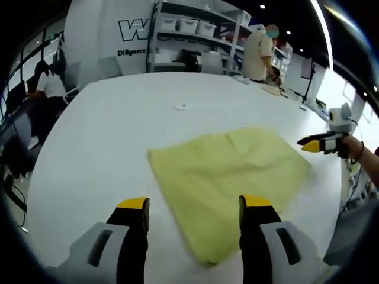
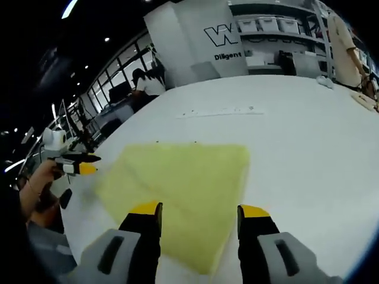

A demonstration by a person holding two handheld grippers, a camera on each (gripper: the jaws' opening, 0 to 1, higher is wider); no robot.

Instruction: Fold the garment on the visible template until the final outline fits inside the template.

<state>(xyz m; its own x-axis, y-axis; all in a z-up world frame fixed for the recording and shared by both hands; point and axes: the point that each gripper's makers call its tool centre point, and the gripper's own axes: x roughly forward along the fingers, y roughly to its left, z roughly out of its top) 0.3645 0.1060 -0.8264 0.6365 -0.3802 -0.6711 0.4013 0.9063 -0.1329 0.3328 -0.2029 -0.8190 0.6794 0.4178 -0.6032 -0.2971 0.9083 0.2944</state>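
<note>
The folded yellow garment (image 1: 228,177) lies mid-frame on the white table (image 1: 106,136). Both the left hand-held gripper (image 1: 195,207) and the right hand-held gripper (image 2: 198,213) hover released (nothing grasped). A careless pinch could drag layers apart.

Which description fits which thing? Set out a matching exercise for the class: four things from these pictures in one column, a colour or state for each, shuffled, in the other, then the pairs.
Things
1. garment
2. table
3. left gripper
4. shelves

Descriptions
A. white, bearing the cloth
B. open, jaws apart
C. yellow, lying flat
D. holding white bins

Pairs: 1-C, 2-A, 3-B, 4-D
</note>
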